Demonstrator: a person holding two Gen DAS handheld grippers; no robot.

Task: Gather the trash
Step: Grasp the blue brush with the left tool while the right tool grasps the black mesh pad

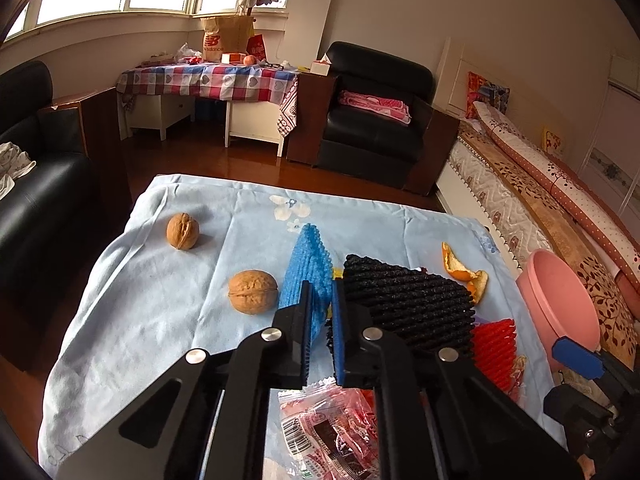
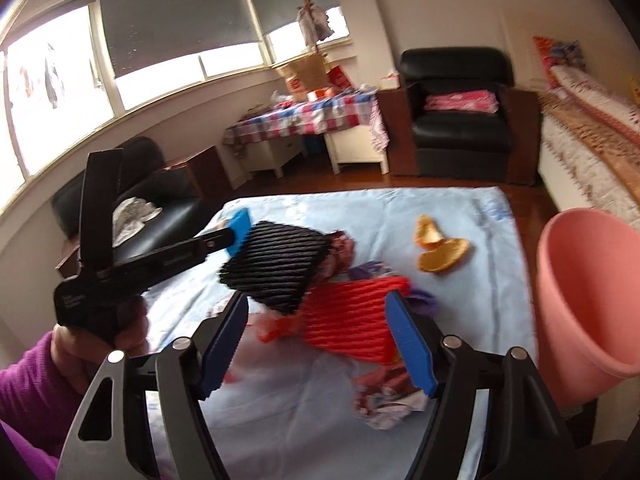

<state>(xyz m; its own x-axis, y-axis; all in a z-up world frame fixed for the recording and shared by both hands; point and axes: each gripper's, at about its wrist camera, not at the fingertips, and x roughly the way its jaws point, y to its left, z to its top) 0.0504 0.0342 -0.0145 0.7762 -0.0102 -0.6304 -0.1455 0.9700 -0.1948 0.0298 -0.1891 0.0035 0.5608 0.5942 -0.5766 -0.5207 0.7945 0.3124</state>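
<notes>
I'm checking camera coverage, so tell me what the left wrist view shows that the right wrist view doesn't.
Only the left wrist view shows two walnuts, the blue foam net and a red snack wrapper under the left tongs.

Only the right wrist view shows a hand in a purple sleeve and crumpled wrappers.

Both show the black foam net, red foam net, orange peel, pink bin and light blue cloth.
</notes>
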